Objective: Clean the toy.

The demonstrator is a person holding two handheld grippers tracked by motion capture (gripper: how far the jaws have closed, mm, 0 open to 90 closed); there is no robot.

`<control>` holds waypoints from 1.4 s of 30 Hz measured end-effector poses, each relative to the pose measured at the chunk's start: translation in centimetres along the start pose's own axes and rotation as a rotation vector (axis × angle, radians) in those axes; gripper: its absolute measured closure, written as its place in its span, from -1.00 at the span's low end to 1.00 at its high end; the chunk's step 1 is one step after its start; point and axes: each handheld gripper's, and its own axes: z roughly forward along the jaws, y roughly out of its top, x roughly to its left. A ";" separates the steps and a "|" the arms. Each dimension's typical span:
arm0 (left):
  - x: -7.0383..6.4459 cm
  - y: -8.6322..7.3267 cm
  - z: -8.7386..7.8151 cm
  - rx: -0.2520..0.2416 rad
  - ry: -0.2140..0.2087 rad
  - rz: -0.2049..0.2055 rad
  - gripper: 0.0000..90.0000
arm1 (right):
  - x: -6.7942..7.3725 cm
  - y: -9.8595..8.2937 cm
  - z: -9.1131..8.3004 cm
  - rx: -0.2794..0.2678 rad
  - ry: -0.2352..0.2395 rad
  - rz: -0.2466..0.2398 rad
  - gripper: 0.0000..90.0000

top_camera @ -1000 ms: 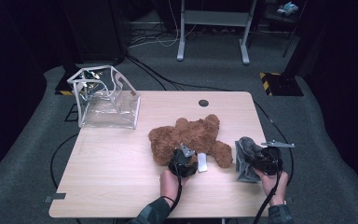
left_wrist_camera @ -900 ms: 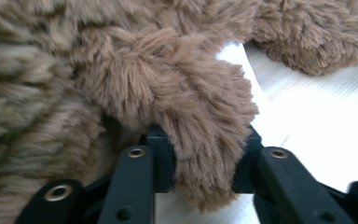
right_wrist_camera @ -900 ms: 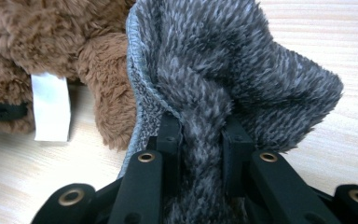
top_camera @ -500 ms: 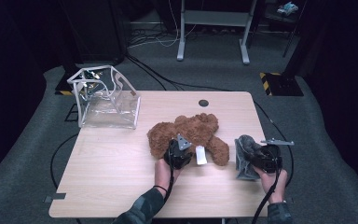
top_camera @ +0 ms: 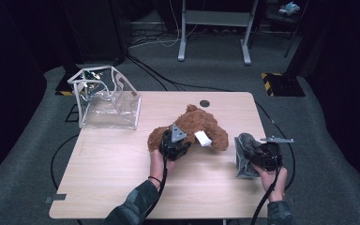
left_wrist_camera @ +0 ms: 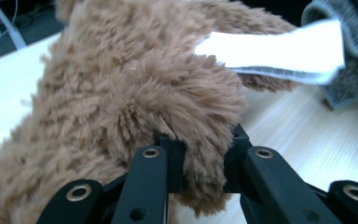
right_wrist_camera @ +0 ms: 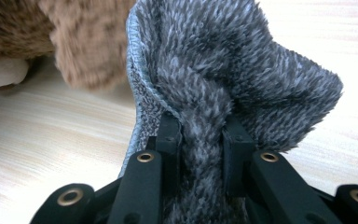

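Brown plush bear (top_camera: pixel 194 126) lies near the counter's centre, a bit toward 3 o'clock, long shaggy pile, lumpy rounded limbs, a white fabric tag (top_camera: pixel 203 138) sticking out flat on its 3 o'clock side. Left tongs (top_camera: pixel 174 143) sit at the bear's 6 o'clock edge; in the left gripper view the black jaws are nearly closed, pinching a tuft of the bear (left_wrist_camera: pixel 135 102) between them, fur bulging over both tips, tag (left_wrist_camera: pixel 279 51) stiff and folded above. Grey fleece cloth (top_camera: pixel 244 152) is at the counter's 3 o'clock edge, well apart from the clear bin, just beside the bear. Right tongs (top_camera: pixel 262 157) hold it: right gripper view shows jaws closed down on a bunched fold of the cloth (right_wrist_camera: pixel 233 74), fuzzy mottled grey pile on one face, smooth knit backing with a stitched edge on the other.

Step in hand, as I read it: both soft items gripped, ready to be lifted (cloth looks more raised than the bear). Likely target is the clear plastic bin (top_camera: pixel 108 98) at 10 o'clock on the counter (top_camera: pixel 103 178), rigid see-through walls, white-edged frame, open top. Next move probably calls for lifting the bear clear and carrying it toward 10 o'clock; the grip on fur alone may slip, so a deeper bite would help.
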 end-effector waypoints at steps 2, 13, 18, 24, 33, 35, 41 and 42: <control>0.1 0.7 -0.8 -0.033 -0.008 0.007 0.71 | 0.0 0.1 -0.1 -0.002 -0.002 0.003 0.63; -0.3 3.1 -4.3 -0.142 -0.108 -0.013 0.71 | -0.2 0.9 -1.1 -0.028 -0.018 0.002 0.63; 1.3 2.5 -3.0 -0.086 -0.143 -0.058 0.68 | -0.3 0.8 -1.2 -0.023 -0.028 0.003 0.62; 4.1 1.2 -0.4 0.011 -0.097 -0.083 0.58 | -0.1 0.5 -0.4 0.003 -0.022 0.001 0.61; 4.9 1.2 -0.3 0.025 0.085 -0.081 -0.19 | 0.3 0.4 0.5 0.019 -0.006 -0.008 0.60; 4.9 1.2 -0.4 0.025 0.096 -0.079 -0.29 | 0.3 0.4 0.5 0.021 -0.007 -0.013 0.60; 5.5 0.4 -0.6 0.057 0.260 -0.089 -0.40 | 0.5 0.4 0.6 0.019 0.001 -0.005 0.59; 5.8 0.3 -0.5 0.064 0.271 -0.104 -0.41 | 0.6 0.5 0.7 0.021 0.004 -0.006 0.59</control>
